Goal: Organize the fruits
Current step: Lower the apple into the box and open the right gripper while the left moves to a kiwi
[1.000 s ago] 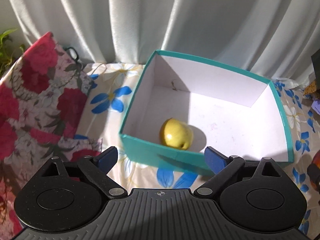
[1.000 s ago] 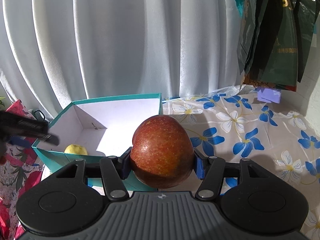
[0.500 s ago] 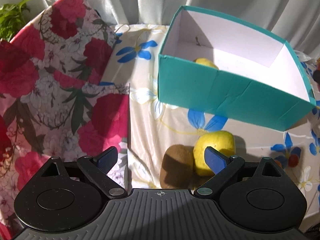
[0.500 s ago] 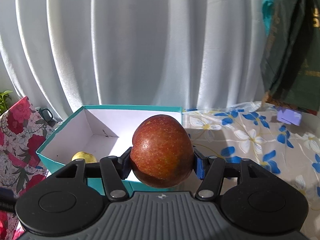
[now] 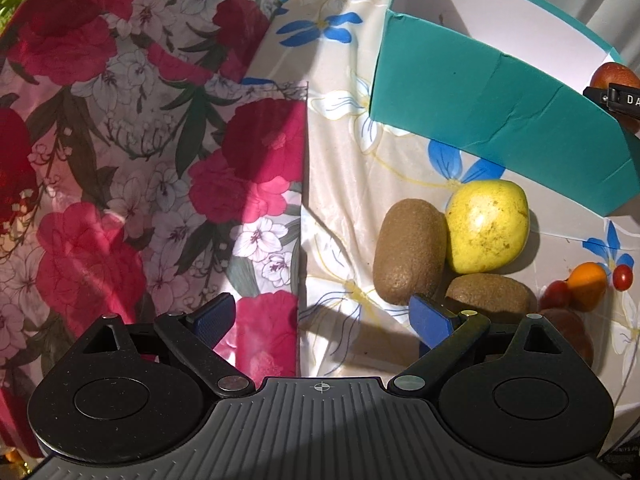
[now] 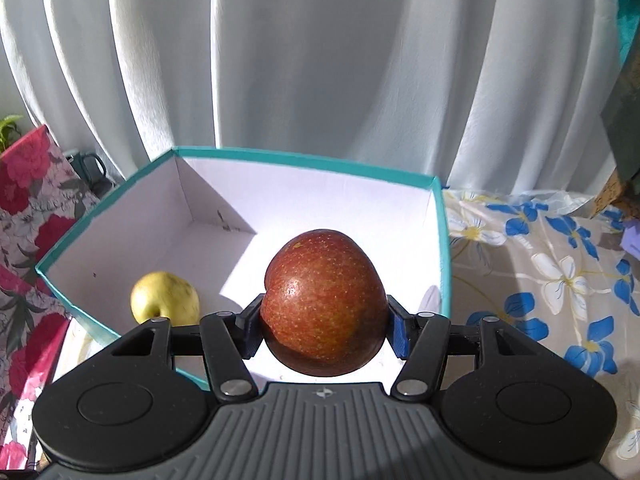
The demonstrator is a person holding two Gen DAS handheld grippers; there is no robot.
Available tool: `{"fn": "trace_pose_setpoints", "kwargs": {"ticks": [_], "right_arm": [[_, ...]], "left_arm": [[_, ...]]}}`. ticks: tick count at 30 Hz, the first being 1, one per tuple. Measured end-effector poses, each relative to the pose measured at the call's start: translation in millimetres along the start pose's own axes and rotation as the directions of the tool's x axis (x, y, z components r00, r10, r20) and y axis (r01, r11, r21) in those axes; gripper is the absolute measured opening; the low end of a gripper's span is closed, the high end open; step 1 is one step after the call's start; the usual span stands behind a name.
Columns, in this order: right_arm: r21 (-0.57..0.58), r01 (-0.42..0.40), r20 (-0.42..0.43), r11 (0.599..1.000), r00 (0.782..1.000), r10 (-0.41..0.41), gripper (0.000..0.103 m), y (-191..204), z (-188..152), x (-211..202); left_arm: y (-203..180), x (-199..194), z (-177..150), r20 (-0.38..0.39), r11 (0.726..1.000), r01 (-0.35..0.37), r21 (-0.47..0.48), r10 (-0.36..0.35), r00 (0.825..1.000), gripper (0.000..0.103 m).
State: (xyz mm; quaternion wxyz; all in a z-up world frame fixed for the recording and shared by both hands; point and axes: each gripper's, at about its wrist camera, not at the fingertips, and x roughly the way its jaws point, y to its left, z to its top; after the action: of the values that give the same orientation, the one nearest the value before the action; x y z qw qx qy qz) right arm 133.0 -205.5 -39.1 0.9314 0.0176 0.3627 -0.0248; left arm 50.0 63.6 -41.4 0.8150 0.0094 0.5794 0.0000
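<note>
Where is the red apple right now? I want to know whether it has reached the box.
In the right wrist view the red apple is centre frame, clamped in the right gripper over the open teal box, right of the yellow apple inside.

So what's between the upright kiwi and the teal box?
In the left wrist view, bare flowered cloth separates that kiwi from the teal box.

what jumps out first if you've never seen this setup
The red apple clamped between the right gripper's fingers, held over the open teal box where a yellow apple already lies. On the flowered cloth in front of the box, another yellow apple sits against two kiwis, with the left gripper open above them.
</note>
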Motion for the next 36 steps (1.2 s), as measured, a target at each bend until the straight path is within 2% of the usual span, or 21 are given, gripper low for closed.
{"fn": "trace_pose_setpoints", "kwargs": {"ticks": [4, 14, 19, 22, 24, 26, 28, 31, 33, 35, 36], "right_arm": [[-0.06, 0.016, -0.033, 0.998, 0.999, -0.018, 0.059, 9.9, 2.0, 11.0], [-0.186, 0.109, -0.12, 0.976, 0.984, -0.133, 0.059, 22.5, 11.3, 33.4], [-0.214, 0.132, -0.135, 0.968, 0.977, -0.163, 0.059, 24.5, 14.4, 38.6], [-0.226, 0.149, -0.115, 0.963, 0.977, -0.178, 0.059, 23.2, 15.0, 36.8], [-0.194, 0.15, -0.055, 0.969, 0.985, -0.164, 0.061, 20.0, 15.5, 19.1], [-0.145, 0.149, 0.03, 0.978, 0.989, -0.146, 0.072, 15.9, 14.9, -7.5], [-0.096, 0.131, 0.16, 0.987, 0.98, -0.115, 0.093, 12.4, 7.6, -48.2], [-0.063, 0.079, 0.337, 0.995, 0.94, -0.053, 0.103, 11.5, -18.7, -110.0], [-0.04, 0.036, 0.43, 0.999, 0.903, -0.016, 0.103, 10.6, -42.5, -141.3], [-0.029, 0.011, 0.487, 1.0, 0.874, 0.005, 0.103, 11.8, -69.0, -160.2], [-0.032, 0.005, 0.485, 0.999, 0.874, 0.011, 0.103, 13.5, -81.3, -164.5]], "left_arm": [[4.0, 1.9, -4.0, -0.011, 1.0, -0.008, -0.012, 0.007, 1.0, 0.097], [5.8, 2.2, -10.9, -0.026, 1.0, -0.007, -0.016, 0.007, 1.0, 0.097], [4.7, 3.4, -13.6, -0.036, 1.0, -0.005, -0.009, 0.005, 0.999, 0.097], [3.5, 2.7, -14.8, -0.033, 1.0, 0.001, 0.001, -0.001, 0.999, 0.097], [4.1, 2.6, -15.0, -0.028, 1.0, 0.012, 0.0, -0.012, 1.0, 0.097], [4.7, 2.1, -15.4, -0.013, 1.0, 0.029, -0.003, -0.029, 0.999, 0.097], [3.9, 2.1, -14.9, 0.001, 0.999, 0.038, 0.0, -0.038, 0.999, 0.097], [-0.5, 2.4, -11.5, 0.032, 0.999, 0.043, 0.015, -0.043, 0.999, 0.097], [-4.3, 4.3, -7.3, 0.04, 0.998, 0.052, 0.026, -0.053, 0.998, 0.097], [-9.2, 6.5, -2.9, 0.046, 0.998, 0.047, 0.037, -0.049, 0.998, 0.097], [-11.4, 7.0, -0.9, 0.056, 0.998, 0.051, 0.046, -0.053, 0.997, 0.097]]}}
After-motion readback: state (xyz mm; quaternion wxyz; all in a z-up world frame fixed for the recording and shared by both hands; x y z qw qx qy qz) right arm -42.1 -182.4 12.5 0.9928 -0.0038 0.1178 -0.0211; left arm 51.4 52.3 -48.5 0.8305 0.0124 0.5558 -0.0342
